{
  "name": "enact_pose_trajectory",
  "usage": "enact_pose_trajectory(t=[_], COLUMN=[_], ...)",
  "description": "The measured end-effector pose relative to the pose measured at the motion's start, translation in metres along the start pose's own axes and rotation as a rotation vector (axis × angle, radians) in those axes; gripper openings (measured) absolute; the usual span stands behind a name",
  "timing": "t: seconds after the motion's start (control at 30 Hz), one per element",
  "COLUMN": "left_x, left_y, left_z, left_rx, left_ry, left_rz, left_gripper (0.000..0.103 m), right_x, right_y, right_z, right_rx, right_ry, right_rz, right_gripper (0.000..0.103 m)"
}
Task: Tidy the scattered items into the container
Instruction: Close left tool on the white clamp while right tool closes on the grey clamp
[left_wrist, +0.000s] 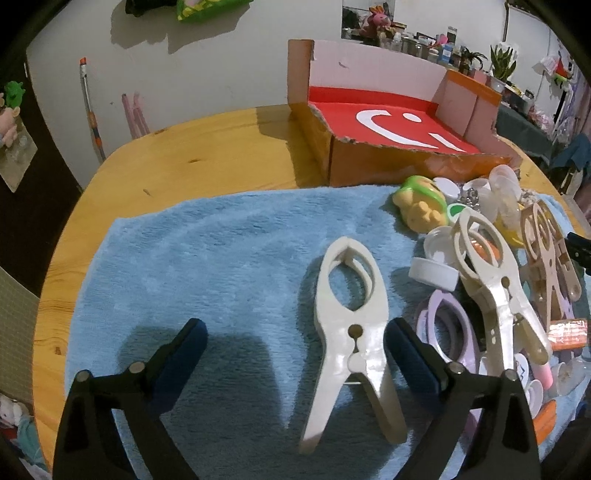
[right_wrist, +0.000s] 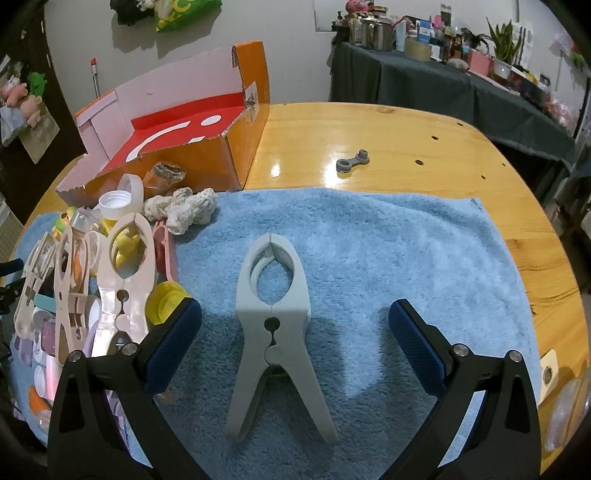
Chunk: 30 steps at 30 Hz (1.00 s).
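Left gripper: its two fingers are wide apart and hold nothing. The cream clothes peg lies flat on the towel between them, closer to the finger at 3 o'clock.
Right gripper: its fingers are wide apart too, and empty. The grey clothes peg lies between them, closer to the finger at 9 o'clock.
Step now: I think each hand is getting ready to pick up its own peg.
How to do it well: move each gripper a little so the peg sits in the middle, go down, and squeeze the fat part near the round pin. Do not squeeze the two long legs, or the peg may pop open.
Box: the orange cardboard box with a red inside sits at 12 o'clock from the left gripper. It looks empty.
Pile: more pegs, white caps and a yellow toy lie in a heap at 2 o'clock, near the box.
Towel: blue and fluffy. It could catch on a finger.
Bench: round, shiny wood. A small grey part lies on it at 1 o'clock from the right gripper.
Room: a white wall, and a dark shelf full of jars and plants far away.
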<state>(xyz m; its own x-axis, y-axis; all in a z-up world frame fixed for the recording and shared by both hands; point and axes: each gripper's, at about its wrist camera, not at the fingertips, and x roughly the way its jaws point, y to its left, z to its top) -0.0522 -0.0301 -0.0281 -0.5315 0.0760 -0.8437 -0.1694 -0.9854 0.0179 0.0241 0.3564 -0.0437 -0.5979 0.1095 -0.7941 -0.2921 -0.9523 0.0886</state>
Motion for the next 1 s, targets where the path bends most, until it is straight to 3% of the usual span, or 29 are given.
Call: enact_pose_trajectory(t=[0.43,0.77,1.0], left_x=[-0.0023,-0.0077,-0.0077], left_y=[-0.0025,-0.0077,-0.0091], left_z=[-0.0010,-0.0013,-0.0015], left_rx=[0.007,0.022,0.018], left_ry=[0.006,-0.005,-0.004], left_rz=[-0.044,-0.064,-0.076], left_gripper=[0.081,0.071,0.059], right_x=[0.0031,0.0058,0.0043], right_y=[0.0079,0.0055,0.0055], right_z=[-0.0030,-0.0029,-0.0040], right_rx=[-0.038,-0.034,-0.044], right_ry=[0.005,0.013,0.010], right_rz=[-0.012,-0.011,-0.027], right_gripper=[0.101,0.092,0.083])
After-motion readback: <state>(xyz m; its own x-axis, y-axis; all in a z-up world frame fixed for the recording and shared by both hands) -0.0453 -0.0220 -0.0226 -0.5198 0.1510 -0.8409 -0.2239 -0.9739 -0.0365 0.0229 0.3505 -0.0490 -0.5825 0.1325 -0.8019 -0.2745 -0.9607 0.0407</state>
